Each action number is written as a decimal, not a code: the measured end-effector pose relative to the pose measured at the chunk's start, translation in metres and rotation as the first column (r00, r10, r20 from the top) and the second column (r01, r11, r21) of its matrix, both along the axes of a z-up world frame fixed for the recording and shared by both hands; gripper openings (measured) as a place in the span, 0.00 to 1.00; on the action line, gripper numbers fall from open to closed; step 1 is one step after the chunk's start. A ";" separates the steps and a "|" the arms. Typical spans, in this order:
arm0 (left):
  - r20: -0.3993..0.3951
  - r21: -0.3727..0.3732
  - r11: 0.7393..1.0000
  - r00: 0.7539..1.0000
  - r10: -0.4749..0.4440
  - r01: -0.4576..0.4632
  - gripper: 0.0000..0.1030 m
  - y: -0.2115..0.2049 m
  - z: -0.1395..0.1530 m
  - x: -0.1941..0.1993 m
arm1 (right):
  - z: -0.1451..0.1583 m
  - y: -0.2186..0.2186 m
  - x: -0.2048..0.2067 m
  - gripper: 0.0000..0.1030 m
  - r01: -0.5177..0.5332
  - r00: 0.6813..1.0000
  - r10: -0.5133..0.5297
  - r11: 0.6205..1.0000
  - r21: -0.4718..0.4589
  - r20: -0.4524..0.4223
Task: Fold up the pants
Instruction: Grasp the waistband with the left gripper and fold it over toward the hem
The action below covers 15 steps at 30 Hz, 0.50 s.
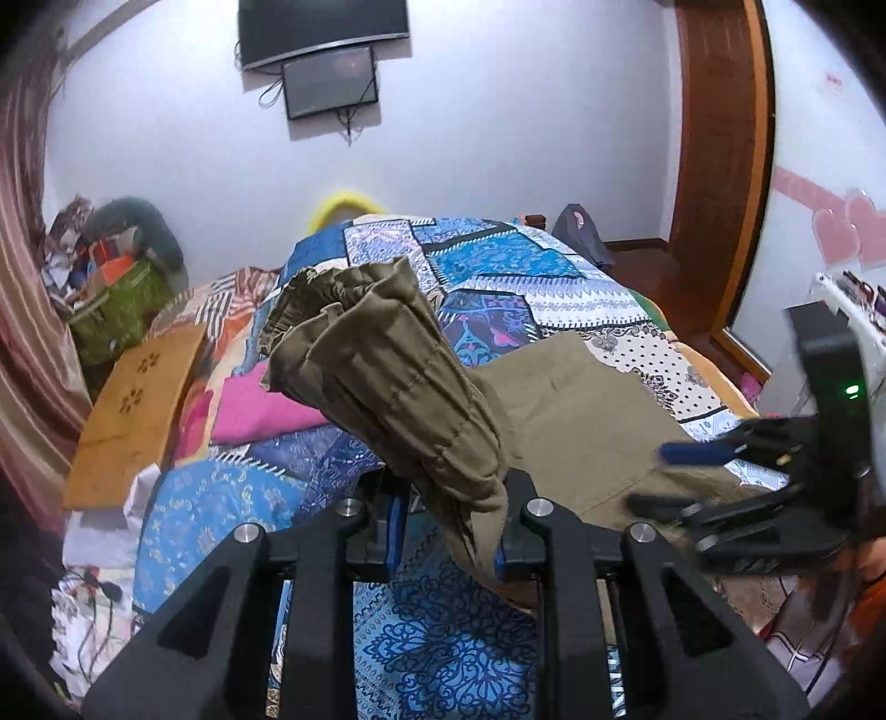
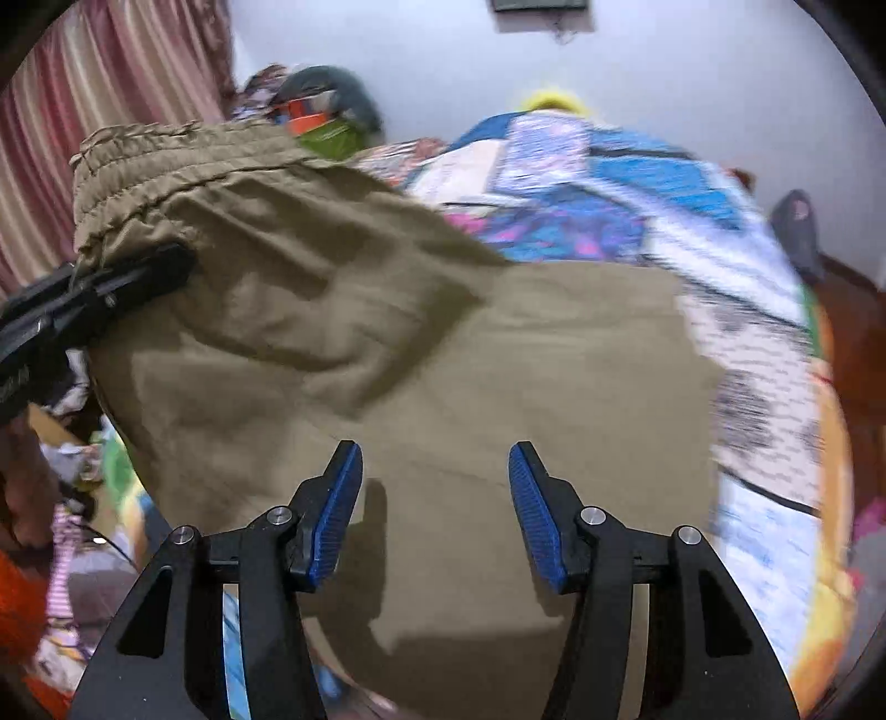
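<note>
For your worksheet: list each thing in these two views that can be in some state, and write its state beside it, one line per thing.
Pants: waistband end lifted, the rest flat on the bed.
Left gripper: shut on the pants.
Right gripper: open, holding nothing, over the pants.
Bedspread: spread over the bed.
Upper screen: dark.
Lower screen: dark.

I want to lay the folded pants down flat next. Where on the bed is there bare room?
Free quilt lies beyond the pants, toward the far wall, and a patch sits nearest the left gripper. The left side is crowded: pink cloth, wooden board. The open right gripper hovers over the pants.
</note>
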<state>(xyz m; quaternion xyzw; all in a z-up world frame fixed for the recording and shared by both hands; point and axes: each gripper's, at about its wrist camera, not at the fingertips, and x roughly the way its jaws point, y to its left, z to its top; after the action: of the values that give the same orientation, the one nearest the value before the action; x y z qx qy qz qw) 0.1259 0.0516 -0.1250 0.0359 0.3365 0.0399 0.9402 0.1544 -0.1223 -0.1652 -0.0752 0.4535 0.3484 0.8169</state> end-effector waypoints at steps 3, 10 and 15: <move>0.005 0.022 1.000 1.000 -0.013 0.013 0.23 -0.011 0.002 0.001 | -0.006 -0.029 -0.004 0.50 0.044 0.999 -0.044 0.997 -0.058 0.006; 0.030 0.018 0.997 0.997 -0.074 0.074 0.23 -0.041 0.011 0.004 | -0.030 -0.044 -0.009 0.50 0.071 0.996 -0.074 0.995 -0.066 -0.050; 0.028 -0.010 0.992 0.992 -0.122 0.123 0.22 -0.061 0.011 0.013 | -0.031 -0.045 -0.007 0.50 0.086 0.995 -0.088 0.995 -0.049 -0.052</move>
<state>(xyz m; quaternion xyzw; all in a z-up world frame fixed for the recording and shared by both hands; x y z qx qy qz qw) 0.1392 -0.0099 -0.1136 0.0506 0.3207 -0.0193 0.9456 0.1469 -0.1669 -0.1964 -0.0653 0.4862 0.3036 0.8168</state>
